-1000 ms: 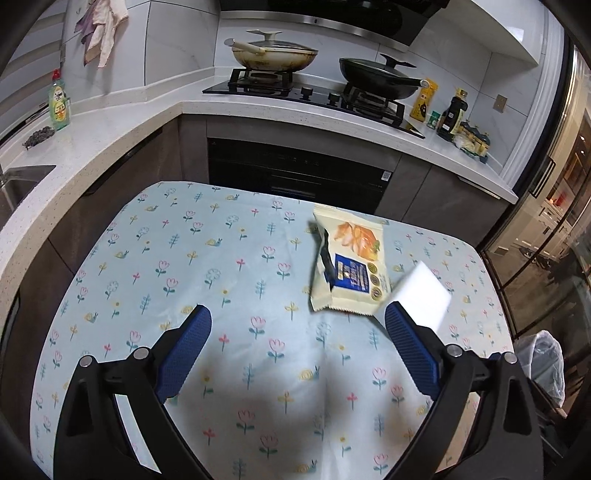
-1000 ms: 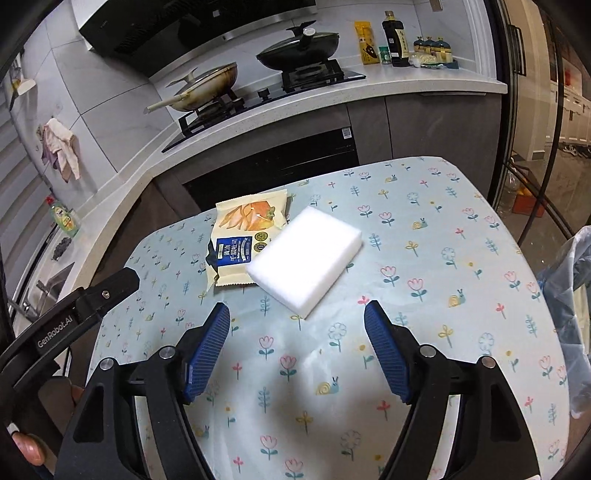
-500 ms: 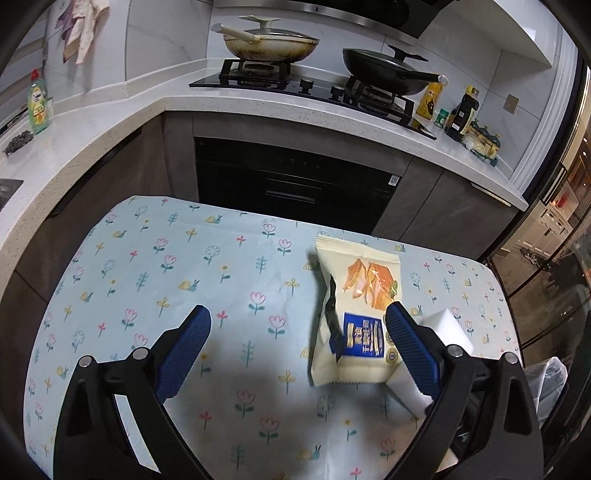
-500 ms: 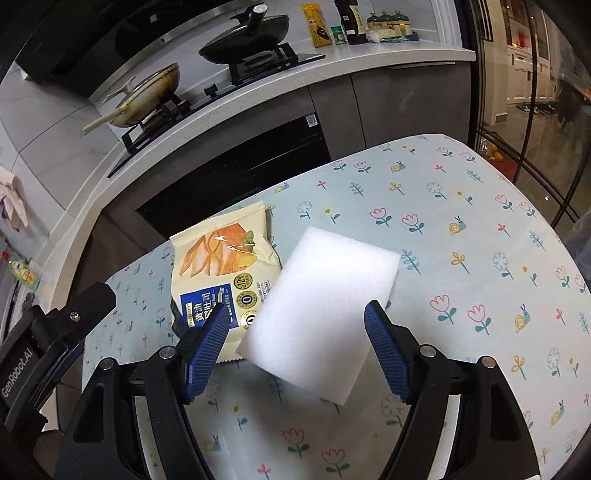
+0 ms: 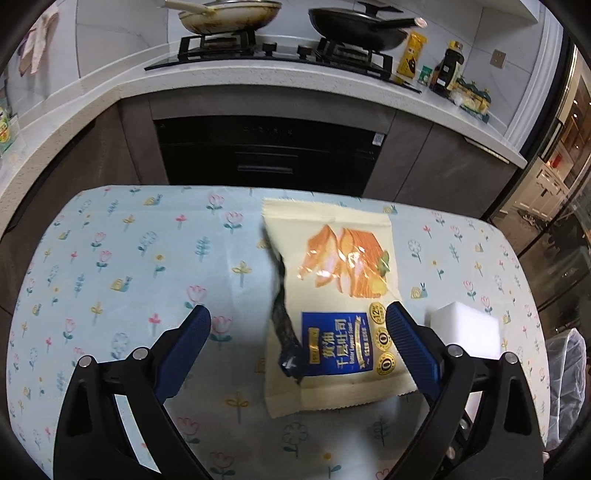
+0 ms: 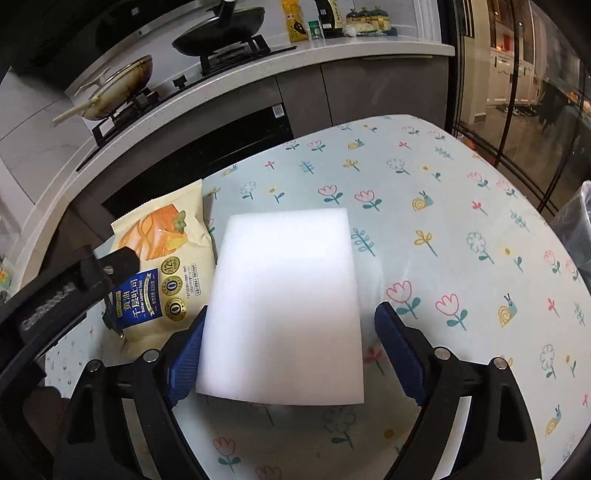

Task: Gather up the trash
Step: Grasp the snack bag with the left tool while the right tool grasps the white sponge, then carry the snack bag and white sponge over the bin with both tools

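Observation:
A cream snack bag (image 5: pixel 340 280) with a torn dark edge lies flat on the flowered tablecloth (image 5: pixel 122 258). My left gripper (image 5: pixel 295 321) hovers low over it, open, the bag's lower part lying between the fingers and nearer the right one. A white foam block (image 5: pixel 463 328) lies just right of the bag. In the right wrist view the white block (image 6: pixel 288 306) fills the gap of my right gripper (image 6: pixel 291 336), whose jaws are opening. Its right pad stands clear of the block; its left pad is partly hidden behind the block's edge. The snack bag (image 6: pixel 166 251) shows to the left.
A bin lined with a clear plastic bag (image 5: pixel 565 369) stands off the table's right edge, also at the far right as the bin (image 6: pixel 576 221). Behind the table run a dark oven front (image 5: pixel 266 155) and a counter with two pans (image 5: pixel 354 26) and bottles.
Both grippers came down and closer to the table. The bag slid in between the left fingers, and the white block between the right fingers. The right jaws widened slightly.

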### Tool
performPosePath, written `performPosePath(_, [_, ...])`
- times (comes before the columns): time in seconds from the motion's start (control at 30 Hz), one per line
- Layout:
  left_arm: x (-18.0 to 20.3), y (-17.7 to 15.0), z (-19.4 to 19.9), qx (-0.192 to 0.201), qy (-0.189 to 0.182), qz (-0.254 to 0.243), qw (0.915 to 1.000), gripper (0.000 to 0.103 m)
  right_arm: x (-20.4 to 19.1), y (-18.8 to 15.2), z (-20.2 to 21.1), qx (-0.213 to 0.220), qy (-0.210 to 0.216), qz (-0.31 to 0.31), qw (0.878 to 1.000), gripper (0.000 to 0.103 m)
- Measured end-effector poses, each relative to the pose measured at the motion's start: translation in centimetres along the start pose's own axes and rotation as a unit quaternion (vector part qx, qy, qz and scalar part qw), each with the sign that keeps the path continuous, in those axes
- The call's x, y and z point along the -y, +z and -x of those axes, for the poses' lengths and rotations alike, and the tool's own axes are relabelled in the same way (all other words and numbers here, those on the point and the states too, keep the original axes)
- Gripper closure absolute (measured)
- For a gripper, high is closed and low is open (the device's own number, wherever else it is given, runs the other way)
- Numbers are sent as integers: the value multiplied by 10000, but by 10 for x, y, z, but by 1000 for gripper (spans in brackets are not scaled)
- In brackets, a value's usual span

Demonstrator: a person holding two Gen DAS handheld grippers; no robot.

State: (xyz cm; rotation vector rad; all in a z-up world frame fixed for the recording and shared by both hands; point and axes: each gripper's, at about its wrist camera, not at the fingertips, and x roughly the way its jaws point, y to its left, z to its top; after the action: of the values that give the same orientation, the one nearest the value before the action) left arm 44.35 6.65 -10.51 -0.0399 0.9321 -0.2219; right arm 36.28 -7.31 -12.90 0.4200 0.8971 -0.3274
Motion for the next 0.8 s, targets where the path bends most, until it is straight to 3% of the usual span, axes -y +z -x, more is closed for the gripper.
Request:
performPosePath(0.07, [3, -4, -5, -58, -32, 8, 10000, 13, 3, -1, 2, -20, 90, 40, 9999, 26])
performPosePath(0.1, [4, -6, -6, -66, -58, 21, 10000, 17, 6, -1, 4, -18, 181, 17, 9998, 32])
performPosePath(0.17, [7, -9, -6, -122, -117, 15, 9999, 28, 11, -2, 7, -52, 314, 14, 9995, 33])
performPosePath(0.23, [10, -12, -5, -182, -176, -2, 9997, 43, 15, -3, 10, -63, 380, 7, 9993, 34])
performPosePath(0.3, [12, -15, -1, -167, -176, -18, 9997, 51, 20, -5, 15, -59, 420, 15, 9991, 34])
performPosePath(0.4, [18, -21, 8, -165, -152, -134, 9997, 76, 25, -9, 22, -69, 493, 22, 9988, 34])
performPosePath(0.57, [31, -33, 30, -121, -255, -147, 9995, 90, 43, -14, 45, -6, 546, -30, 9985, 34])
performPosePath(0.8, [60, -57, 76, 34, -443, -309, 9985, 97, 78, -21, 87, 165, 594, -156, 9980, 34])
